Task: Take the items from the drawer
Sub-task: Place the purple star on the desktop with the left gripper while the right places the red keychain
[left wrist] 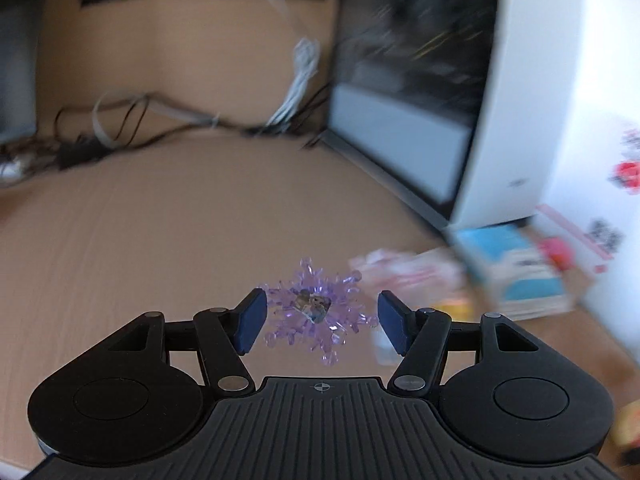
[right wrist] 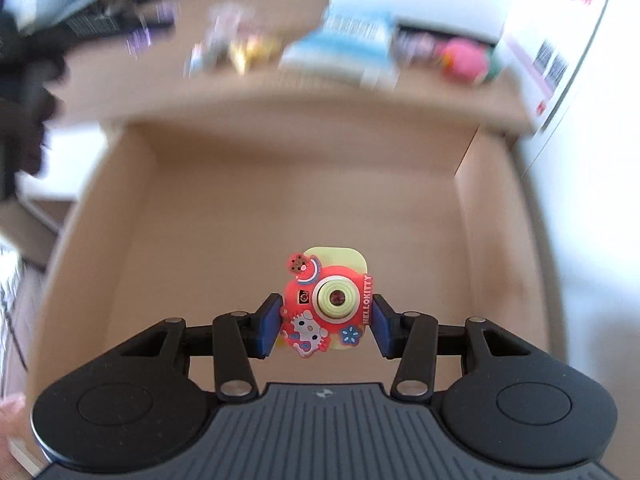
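My left gripper point(left wrist: 320, 322) is shut on a clear purple snowflake ornament point(left wrist: 316, 306) with a small picture at its centre, held over the wooden desk top point(left wrist: 180, 232). In the right wrist view my right gripper point(right wrist: 325, 326) is shut on a red Hello Kitty toy camera point(right wrist: 334, 298) with a green lens. Both blue pads press its sides. It hangs above the open wooden drawer point(right wrist: 476, 208), whose pale floor shows below it.
A white computer case with a dark glass side point(left wrist: 512, 80) stands right of the desk, with cables point(left wrist: 300, 76) behind. A blue-and-white box point(right wrist: 344, 52), a pink round toy point(right wrist: 464, 60) and small packets lie on the desk beyond the drawer. A white carton point(right wrist: 560, 60) stands at the right.
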The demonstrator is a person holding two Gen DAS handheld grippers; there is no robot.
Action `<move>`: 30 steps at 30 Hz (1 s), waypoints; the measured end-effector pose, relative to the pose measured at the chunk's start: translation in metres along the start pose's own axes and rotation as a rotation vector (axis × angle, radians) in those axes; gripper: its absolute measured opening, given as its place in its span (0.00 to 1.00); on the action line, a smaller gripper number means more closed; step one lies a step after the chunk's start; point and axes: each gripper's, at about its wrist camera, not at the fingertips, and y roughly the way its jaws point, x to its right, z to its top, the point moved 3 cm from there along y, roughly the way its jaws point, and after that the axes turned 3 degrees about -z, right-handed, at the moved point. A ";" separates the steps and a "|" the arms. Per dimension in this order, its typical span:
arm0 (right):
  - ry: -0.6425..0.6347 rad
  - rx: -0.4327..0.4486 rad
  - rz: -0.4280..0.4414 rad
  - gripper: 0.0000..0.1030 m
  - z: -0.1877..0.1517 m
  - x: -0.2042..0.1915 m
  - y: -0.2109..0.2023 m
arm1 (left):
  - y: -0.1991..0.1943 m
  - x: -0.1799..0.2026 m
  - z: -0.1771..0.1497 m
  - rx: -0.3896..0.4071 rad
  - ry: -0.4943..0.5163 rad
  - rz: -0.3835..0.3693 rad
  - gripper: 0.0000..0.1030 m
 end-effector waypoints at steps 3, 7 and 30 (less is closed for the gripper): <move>0.039 0.060 0.006 0.45 0.014 0.010 -0.016 | 0.026 -0.006 -0.005 -0.069 -0.014 0.015 0.64; 0.083 0.109 0.017 0.45 0.028 0.017 -0.026 | 0.012 -0.016 0.001 -0.015 -0.049 -0.010 0.62; 0.188 0.240 -0.052 0.56 0.198 -0.002 0.054 | -0.029 0.059 -0.096 -0.276 0.052 -0.411 0.62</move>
